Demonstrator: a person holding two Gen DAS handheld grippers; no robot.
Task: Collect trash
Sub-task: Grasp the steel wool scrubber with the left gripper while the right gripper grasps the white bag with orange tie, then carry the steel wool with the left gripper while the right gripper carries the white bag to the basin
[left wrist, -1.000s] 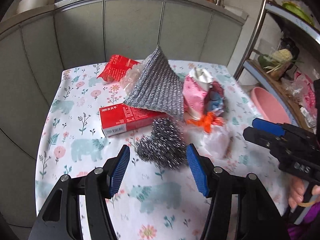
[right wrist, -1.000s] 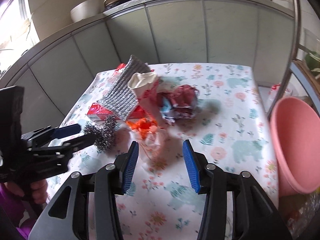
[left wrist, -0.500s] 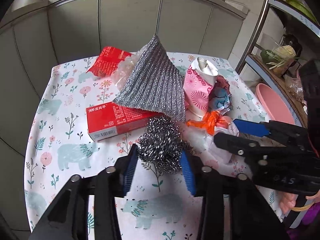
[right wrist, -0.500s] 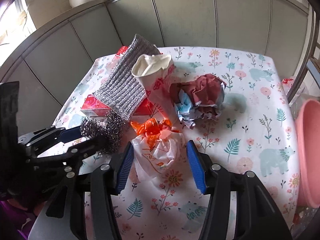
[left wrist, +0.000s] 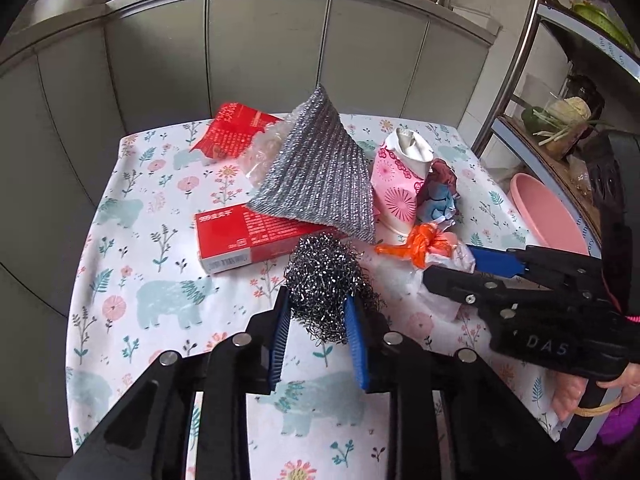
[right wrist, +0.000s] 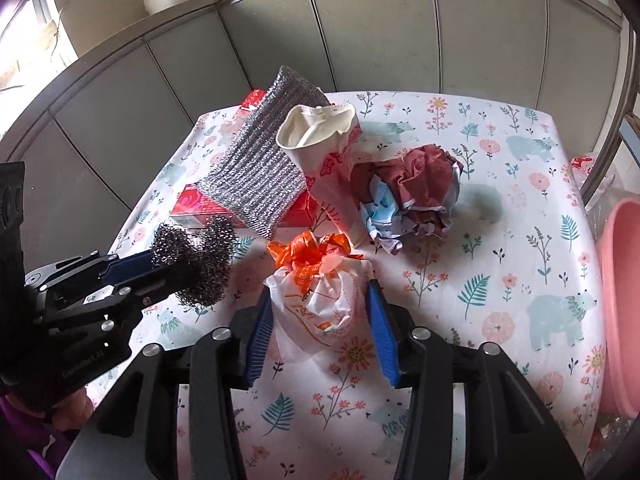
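We hold two grippers over a small table (left wrist: 132, 280) covered in an oilcloth printed with bears and flowers. Its left and far edges run close against grey panelled cabinets (left wrist: 260, 52); the near left stretch of cloth lies bare, as does the right part in the right wrist view.

Our left gripper (left wrist: 318, 318) is closing on a steel wool scourer (left wrist: 324, 276), whose dark wire ball sits between the blue pads and bulges past them on both sides; they press into it. Just beyond lies a red carton (left wrist: 240, 236), and a silver mesh scouring cloth (left wrist: 320, 176) leans over its far right corner. A red wrapper (left wrist: 232, 128) with crinkled clear film lies farther back on the left.

Our right gripper (right wrist: 320, 308) is closing around a small white plastic bag (right wrist: 316, 300), tied shut with an orange knot, contents hidden. Its left pad touches the bag; on the right a narrow gap shows.

Beyond it a pink flowered paper cup (right wrist: 324, 148) leans, its white inside empty as far as we see. To its right sits a crumpled wad of maroon and blue paper (right wrist: 408, 196).

A pink plastic basin (right wrist: 620, 296) stands off the right edge, beside a metal rack (left wrist: 516, 60) holding vegetables.
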